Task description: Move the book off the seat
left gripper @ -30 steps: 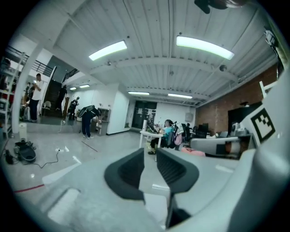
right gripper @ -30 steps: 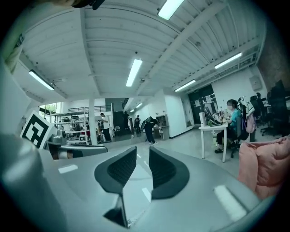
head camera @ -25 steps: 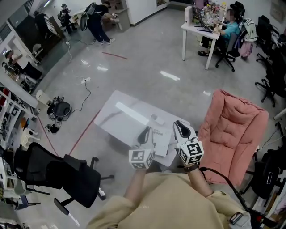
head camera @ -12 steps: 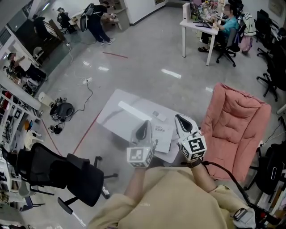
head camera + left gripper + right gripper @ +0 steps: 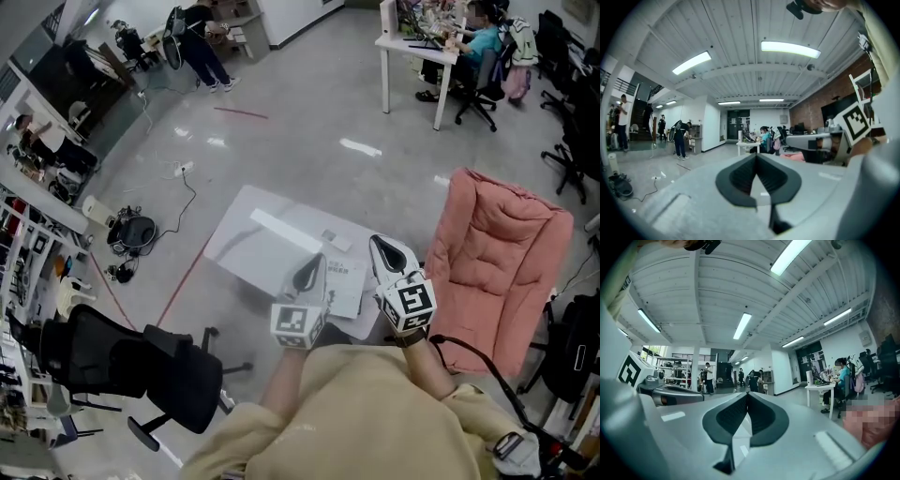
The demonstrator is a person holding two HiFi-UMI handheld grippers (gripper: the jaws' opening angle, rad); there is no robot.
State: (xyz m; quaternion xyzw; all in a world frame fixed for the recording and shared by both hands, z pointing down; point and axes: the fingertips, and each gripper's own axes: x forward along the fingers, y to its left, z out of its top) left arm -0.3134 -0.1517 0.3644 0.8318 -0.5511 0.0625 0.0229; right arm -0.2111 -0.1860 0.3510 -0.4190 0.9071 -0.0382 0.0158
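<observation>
Here the book (image 5: 345, 279) lies flat on the white worktop (image 5: 246, 251), at its near right corner. It is off the pink chair (image 5: 497, 253), which stands just beside that corner. The book is thin, with a pale cover and a few lines of dark print too small to read. In the head view the left hand-held gripper (image 5: 309, 272) and the right hand-held gripper (image 5: 382, 251) show at its two sides. Each has its jaws closed together on nothing.

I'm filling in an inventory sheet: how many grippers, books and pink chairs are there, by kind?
Grippers: 2, the left gripper and the right gripper
Book: 1
Pink chair: 1
Total: 4
</observation>
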